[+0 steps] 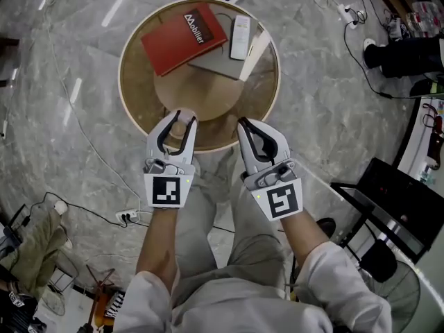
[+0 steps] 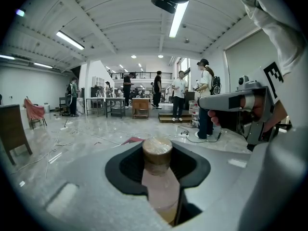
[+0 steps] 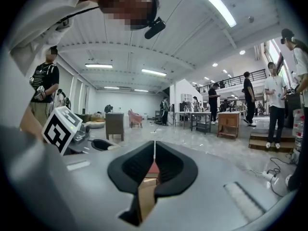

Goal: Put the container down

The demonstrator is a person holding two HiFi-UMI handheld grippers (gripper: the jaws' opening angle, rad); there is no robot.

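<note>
Left gripper (image 1: 179, 125) has its jaws clamped on a small clear container with a tan round lid (image 1: 182, 118); the left gripper view shows the left gripper (image 2: 157, 146) from behind, its dark pads pressed to either side of the container (image 2: 159, 177). It seems to stand upright, lid on top and long axis running downward, with the body hanging below the jaws. Right gripper (image 1: 243, 125) sits just beside the left one, apart from the container, and the right gripper view shows its jaws (image 3: 154, 150) together with nothing between them.

From the head view, the container hangs over the near edge of the round wooden table with a pale rim (image 1: 132, 99). Whether its base touches the wood cannot be told. Bare tabletop lies directly under and just ahead of it, so I judge the move to be a short lowering by the left hand, which alone holds the container. Farther back lie a red book (image 1: 184, 39), a grey flat pad (image 1: 220, 66) and a white remote (image 1: 240, 37), well clear of the landing spot
</note>
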